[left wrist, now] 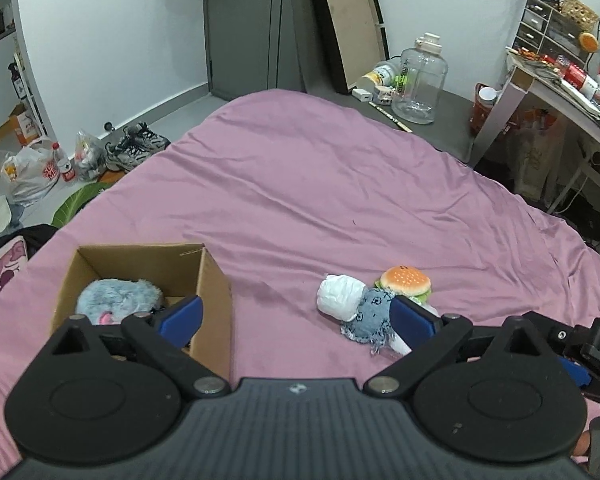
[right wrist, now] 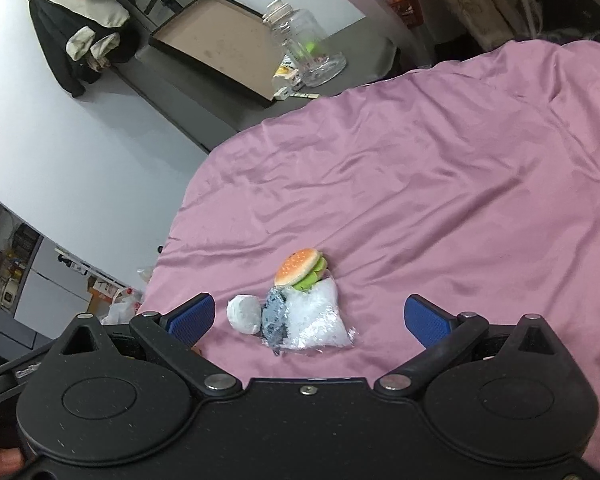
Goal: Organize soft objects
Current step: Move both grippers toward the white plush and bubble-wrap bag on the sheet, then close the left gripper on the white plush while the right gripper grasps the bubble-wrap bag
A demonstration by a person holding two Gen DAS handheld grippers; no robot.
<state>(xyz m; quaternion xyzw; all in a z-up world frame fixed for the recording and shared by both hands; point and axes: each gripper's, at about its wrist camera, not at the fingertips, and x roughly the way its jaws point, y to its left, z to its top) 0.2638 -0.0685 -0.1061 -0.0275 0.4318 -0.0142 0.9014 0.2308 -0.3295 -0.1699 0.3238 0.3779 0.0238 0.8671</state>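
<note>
The left gripper (left wrist: pixel 296 320) is hovering low over the bed covered in a wrinkled mauve-pink sheet (left wrist: pixel 320 184), its blue-padded fingers (left wrist: pixel 182 318) spread wide apart and holding nothing. Under the left finger an open brown cardboard box (left wrist: pixel 216 280) is sitting on the sheet, and a fluffy pale-blue plush toy with a pink patch (left wrist: pixel 116 300) is lying inside it. To the right of the box, well apart from it, a small cluster of soft things is resting on the sheet: a white rounded soft bundle (left wrist: pixel 340 294), a frayed blue denim fabric piece (left wrist: pixel 370 316) touching it, and a small plush hamburger with an orange bun and green lettuce (left wrist: pixel 405 282) just behind. The right finger of this gripper is overlapping the denim piece in the view; whether they touch cannot be told.

The right gripper (right wrist: pixel 310 318) is also standing open over the sheet (right wrist: pixel 420 184), its blue fingers (right wrist: pixel 428 322) wide apart with nothing between the pads. Ahead of it the same cluster is lying between the two fingers: the white bundle (right wrist: pixel 244 314) on the left, the denim piece (right wrist: pixel 274 316) beside it, a clear crinkled plastic bag of white filling (right wrist: pixel 320 320) touching the denim, and the plush hamburger (right wrist: pixel 300 268) leaning at the far side against the bag.

Beyond the bed, a large clear plastic water jug (left wrist: pixel 420 80) is standing on a dark surface.
</note>
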